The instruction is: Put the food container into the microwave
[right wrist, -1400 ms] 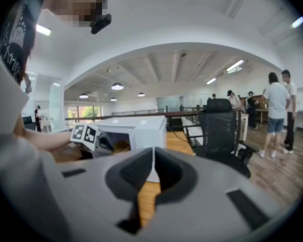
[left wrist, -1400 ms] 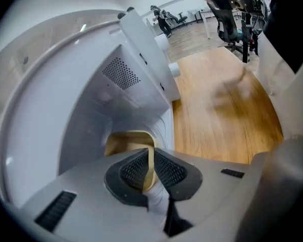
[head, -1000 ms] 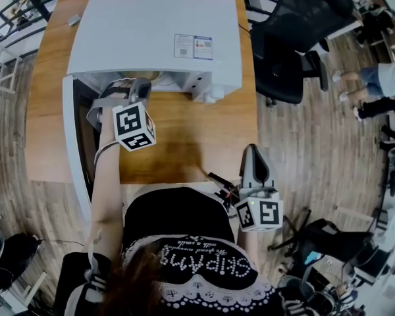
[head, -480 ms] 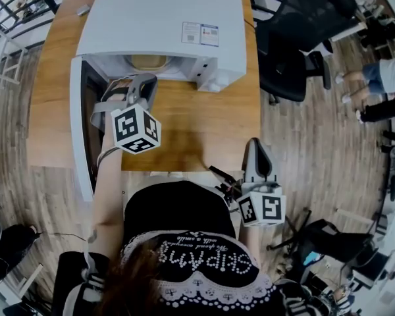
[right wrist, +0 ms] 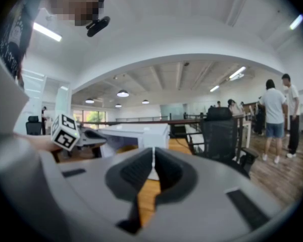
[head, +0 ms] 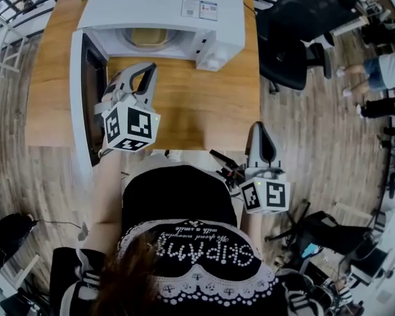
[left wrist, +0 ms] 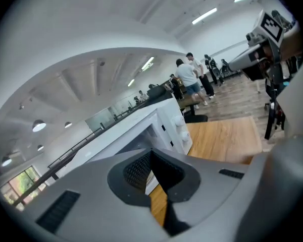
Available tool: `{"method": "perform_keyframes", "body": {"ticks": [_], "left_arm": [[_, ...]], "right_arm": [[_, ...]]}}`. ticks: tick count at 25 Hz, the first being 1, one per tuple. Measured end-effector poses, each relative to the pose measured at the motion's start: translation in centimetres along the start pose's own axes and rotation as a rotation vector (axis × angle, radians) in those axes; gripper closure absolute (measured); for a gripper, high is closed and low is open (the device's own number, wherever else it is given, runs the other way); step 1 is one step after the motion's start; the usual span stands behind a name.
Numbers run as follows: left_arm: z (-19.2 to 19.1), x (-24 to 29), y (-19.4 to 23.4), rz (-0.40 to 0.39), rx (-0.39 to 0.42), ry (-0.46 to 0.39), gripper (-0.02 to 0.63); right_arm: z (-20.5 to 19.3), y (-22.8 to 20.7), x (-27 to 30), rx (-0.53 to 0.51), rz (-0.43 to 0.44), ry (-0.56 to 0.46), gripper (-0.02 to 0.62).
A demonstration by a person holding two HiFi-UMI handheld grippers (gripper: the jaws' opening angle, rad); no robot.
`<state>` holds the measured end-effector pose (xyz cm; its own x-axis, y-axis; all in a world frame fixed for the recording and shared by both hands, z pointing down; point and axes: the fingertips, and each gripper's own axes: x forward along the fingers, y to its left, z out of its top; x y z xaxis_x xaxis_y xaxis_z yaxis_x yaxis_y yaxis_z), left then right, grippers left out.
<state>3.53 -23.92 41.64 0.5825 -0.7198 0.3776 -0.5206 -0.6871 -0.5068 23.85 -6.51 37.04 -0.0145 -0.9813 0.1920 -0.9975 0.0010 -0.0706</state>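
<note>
Food container (head: 147, 39), pale tan and rounded, sits inside the cavity of the white microwave (head: 161, 5); the head view shows only its top, past the oven's front edge. The microwave door (head: 79, 97) stands wide open along the left edge of the wooden surface (head: 204, 104), beside the left gripper (head: 145, 70). That gripper hovers in front of the opening, clenched on nothing, its tips meeting in its own view (left wrist: 151, 153). The right gripper (head: 260, 129) hangs off the surface's near right corner, its jaws also pressed together and empty (right wrist: 152, 153). Bare wood lies between the left gripper and the cavity, with nothing in the way. The left gripper view shows the microwave's two control knobs (left wrist: 179, 122) from the side but not the container. The right gripper view catches the left gripper's marker cube (right wrist: 65, 131) and a black mesh office chair (right wrist: 219, 130), which the head view places just off the surface's right edge (head: 296, 38). People (right wrist: 275, 115) stand well apart on the wooden floor (head: 316, 150).
</note>
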Motion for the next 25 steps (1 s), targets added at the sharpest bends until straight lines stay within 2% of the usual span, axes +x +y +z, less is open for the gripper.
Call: {"method": "perform_keyframes", "body": {"ticks": [4,7,14,17,25], "left_arm": [[2.5,-2.3,1.0,0.073,-0.141,-0.117,0.577],[4.9,-4.2,2.0,0.118,-0.212,-0.213,0.577],[8.1,-8.9,3.4,0.208,-0.313,-0.339,0.577],[8.9,-10.7,3.5,0.222,-0.350,-0.377,0.577],[9.7,-15.5,2.2,0.273,-0.370,-0.441,0.577]], "right_arm": [[0.5,-0.7,-1.1,-0.008,-0.002,-0.023,0.561],[0.7,-1.3,-1.6,-0.012,-0.002,-0.035,0.561],[0.5,-2.6,-2.6,-0.010,-0.001,-0.049,0.561],[0.4,-3.0,-2.5,-0.009,0.001,-0.050,0.561],[0.1,-3.6,-2.5,-0.012,0.025,-0.042,0.561]]}}
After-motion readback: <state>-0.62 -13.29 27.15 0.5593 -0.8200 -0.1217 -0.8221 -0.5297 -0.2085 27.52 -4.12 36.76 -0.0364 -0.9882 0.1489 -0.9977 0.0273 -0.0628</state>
